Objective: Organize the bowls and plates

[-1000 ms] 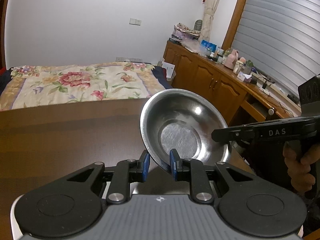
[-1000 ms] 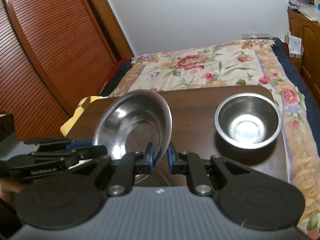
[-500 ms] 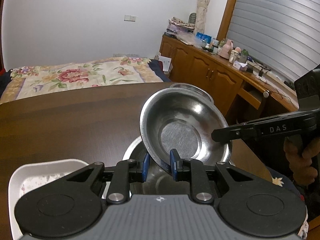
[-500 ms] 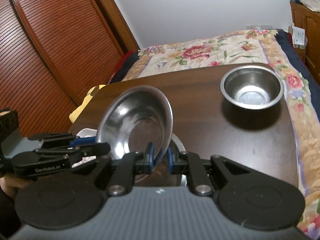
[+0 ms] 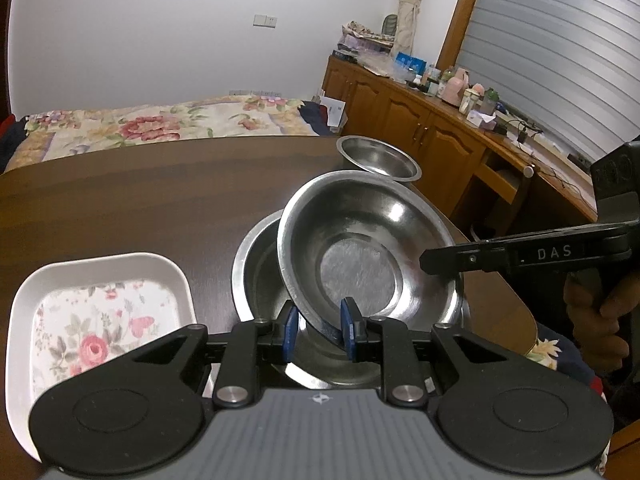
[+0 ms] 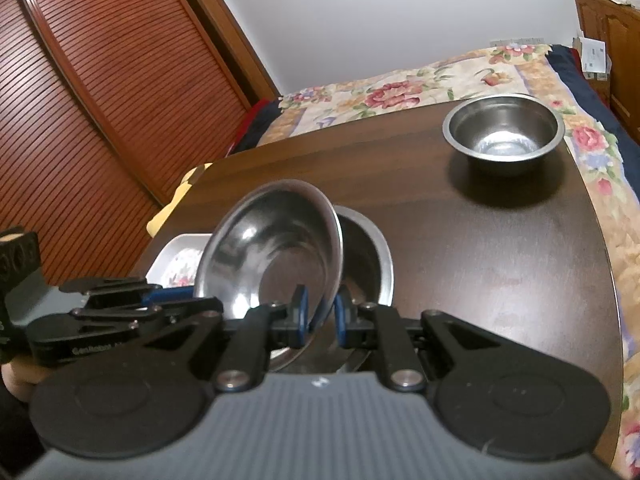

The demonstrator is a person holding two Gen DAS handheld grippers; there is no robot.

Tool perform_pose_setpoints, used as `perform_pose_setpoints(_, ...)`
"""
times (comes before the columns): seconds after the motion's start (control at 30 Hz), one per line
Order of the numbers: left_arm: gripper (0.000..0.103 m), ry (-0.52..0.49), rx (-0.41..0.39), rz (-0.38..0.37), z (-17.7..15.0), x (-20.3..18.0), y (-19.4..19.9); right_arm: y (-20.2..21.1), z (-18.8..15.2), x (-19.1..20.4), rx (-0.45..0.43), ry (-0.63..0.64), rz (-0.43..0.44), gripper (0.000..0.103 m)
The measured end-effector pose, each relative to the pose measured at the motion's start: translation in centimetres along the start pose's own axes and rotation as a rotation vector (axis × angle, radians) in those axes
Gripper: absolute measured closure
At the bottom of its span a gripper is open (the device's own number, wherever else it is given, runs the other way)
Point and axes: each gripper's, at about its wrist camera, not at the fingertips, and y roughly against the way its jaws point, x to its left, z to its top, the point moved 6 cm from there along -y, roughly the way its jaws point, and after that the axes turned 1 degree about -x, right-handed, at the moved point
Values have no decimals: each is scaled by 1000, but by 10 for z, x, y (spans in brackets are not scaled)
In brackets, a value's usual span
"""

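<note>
Steel shows first: low in the frame your left tool (image 5: 318,330) and right tool (image 6: 319,317) each pinch the rim of the tilted dish (image 5: 368,256), directly above the larger bowl (image 5: 256,276) on the tabletop (image 5: 140,200). You seem to be nesting it; level it, lower, then release. Lower left sits the floral plate (image 5: 100,320), clear of you. Farther up, the small bowl (image 6: 504,132) waits.

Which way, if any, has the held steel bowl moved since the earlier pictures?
Yes. The held steel bowl has come down toward the table, now over the second steel bowl there.
</note>
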Motion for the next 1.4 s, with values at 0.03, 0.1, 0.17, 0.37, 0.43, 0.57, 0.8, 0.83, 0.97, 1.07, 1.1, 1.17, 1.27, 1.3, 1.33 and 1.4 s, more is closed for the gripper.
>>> perform_pose_setpoints(0.03,78,-4,-1,3,0,-1,0,1,0,1,-4,7,-5,87)
perform_pose_setpoints(0.1,78,-20,-1,14,-1,-3,0,3,-2,5,-17,35,-22,87)
perform_pose_setpoints(0.17,78,-39,0,27,-2,-5,-3,3,-5,8,-28,64,-48,87)
perform_pose_setpoints(0.37,78,-110,-2,81,-7,-6,-9,-3,-14,4,-61,82,-96,89)
perform_pose_setpoints(0.43,78,-122,1,97,-8,-6,-12,-6,-15,2,-69,85,-109,89)
perform_pose_setpoints(0.57,78,-153,-3,125,-8,-6,-14,-8,-15,1,-85,110,-132,89)
perform_pose_setpoints(0.8,79,-169,-13,161,-9,1,-18,-10,-14,10,-102,217,-195,90)
perform_pose_setpoints(0.83,82,-174,-15,169,-8,1,-17,-9,-14,11,-102,222,-198,91)
perform_pose_setpoints(0.97,87,-157,-27,172,-6,7,-17,-9,-14,14,-95,275,-228,94)
perform_pose_setpoints(1.07,87,-161,-23,176,-8,7,-19,-9,-11,12,-92,271,-226,94)
perform_pose_setpoints(1.1,87,-160,-26,177,-9,6,-19,-10,-11,12,-91,276,-228,94)
perform_pose_setpoints(1.17,87,-162,-31,181,-9,6,-18,-12,-11,13,-91,287,-235,94)
perform_pose_setpoints(1.27,87,-158,-37,179,-9,5,-18,-15,-12,15,-82,312,-246,93)
perform_pose_setpoints(1.3,87,-156,-39,178,-10,5,-18,-17,-12,16,-79,314,-246,92)
perform_pose_setpoints(1.33,87,-153,-41,177,-10,5,-17,-18,-12,17,-73,318,-246,91)
perform_pose_setpoints(1.4,87,-144,-44,173,-10,6,-17,-20,-14,19,-73,331,-250,91)
